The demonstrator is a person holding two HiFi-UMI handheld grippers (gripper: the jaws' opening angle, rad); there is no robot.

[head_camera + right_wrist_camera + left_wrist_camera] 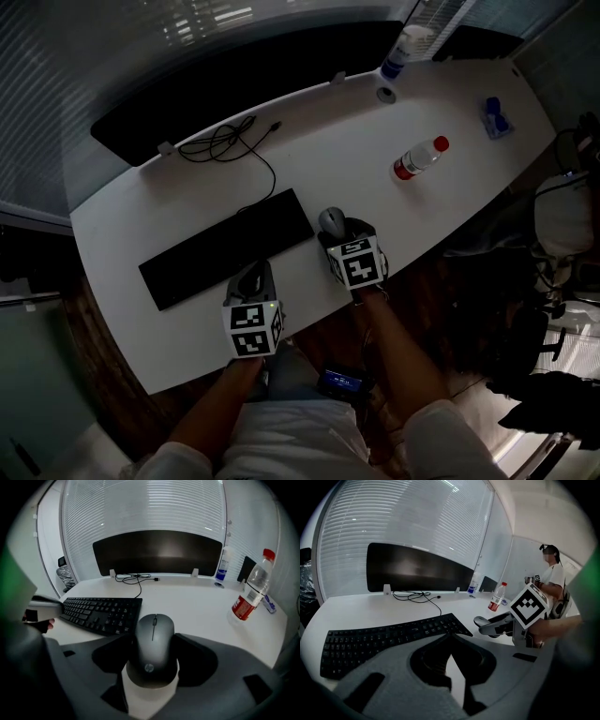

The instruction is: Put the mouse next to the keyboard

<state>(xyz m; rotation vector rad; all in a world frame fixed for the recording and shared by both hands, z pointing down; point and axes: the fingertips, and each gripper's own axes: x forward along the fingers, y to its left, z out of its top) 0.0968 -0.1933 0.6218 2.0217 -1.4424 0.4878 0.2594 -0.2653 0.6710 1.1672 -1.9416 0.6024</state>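
White desk [450, 103]: my right gripper [153, 639] clamps the mouse [153, 654], long axis pointing far, keyboard [101, 613] just left; left gripper [451, 641] closed, empty.

Right gripper [154, 657] clamped on mouse [154, 637].
Jaws press both mouse sides, wheel end pointing 12 o'clock; keyboard [101, 613] at 10 o'clock on the white desk [192, 602], bottle [251, 592] at 2 o'clock.

From above, my right tool [339, 234] covers the rear of the mouse [330, 220]. The small blue thing [495, 116] at the far end of the table [328, 141] is too small for me to tell.
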